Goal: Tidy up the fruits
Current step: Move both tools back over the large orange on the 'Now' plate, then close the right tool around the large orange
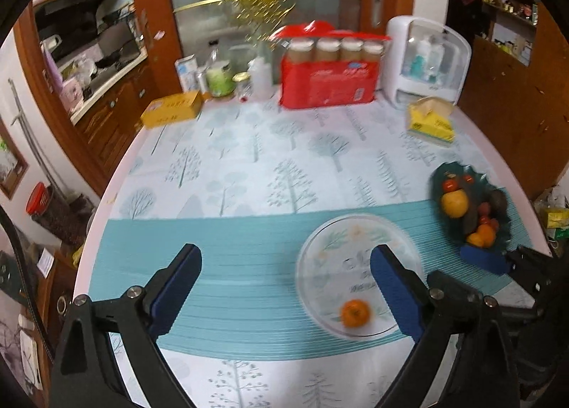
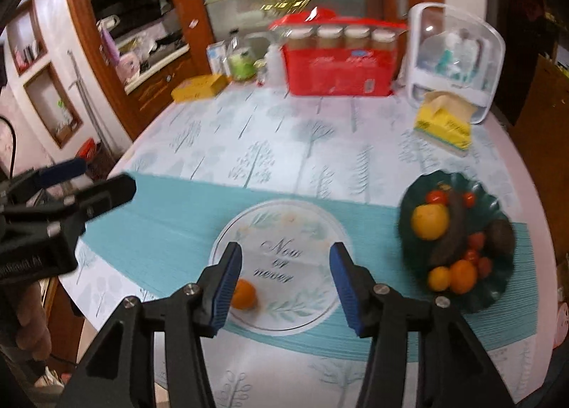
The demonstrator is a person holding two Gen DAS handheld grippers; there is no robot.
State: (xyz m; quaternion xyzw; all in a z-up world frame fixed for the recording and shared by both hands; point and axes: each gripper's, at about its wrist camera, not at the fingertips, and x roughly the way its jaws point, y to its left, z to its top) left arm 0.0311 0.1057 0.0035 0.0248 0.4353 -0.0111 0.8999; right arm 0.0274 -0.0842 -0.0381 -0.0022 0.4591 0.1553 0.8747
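In the left wrist view, the left gripper (image 1: pixel 286 280) fills the lower part of the frame with its jaws spread wide and nothing between them but the tablecloth (image 1: pixel 249 166). A clear round plate (image 1: pixel 330 248) lies right of centre in the lower half, partly behind the right-hand blue pad, and a single orange (image 1: pixel 355 313) sits near the plate's lower edge. At the right edge of the frame a dark green scalloped bowl (image 1: pixel 441 173) holds mixed fruit: a large yellow-orange fruit (image 1: pixel 454 203), small red tomatoes and more oranges.

In the right wrist view, the right gripper (image 2: pixel 286 281) hangs over the plate (image 2: pixel 320 216), which is printed with script lettering at its centre. Its jaws stand partly apart and hold nothing. The orange (image 2: pixel 245 295) rests on the plate's lower left part, just beside the left-hand pad; whether they touch is unclear because of blur. The bowl (image 2: pixel 498 201) sits at the right of the frame, near the plate but apart from it. The left gripper (image 2: pixel 71 180) shows at the left edge, over the table's rim.

At the top of both frames stand a red pack of jars (image 2: pixel 338 66), a yellow box (image 2: pixel 199 88) and a tissue pack (image 2: pixel 444 123).
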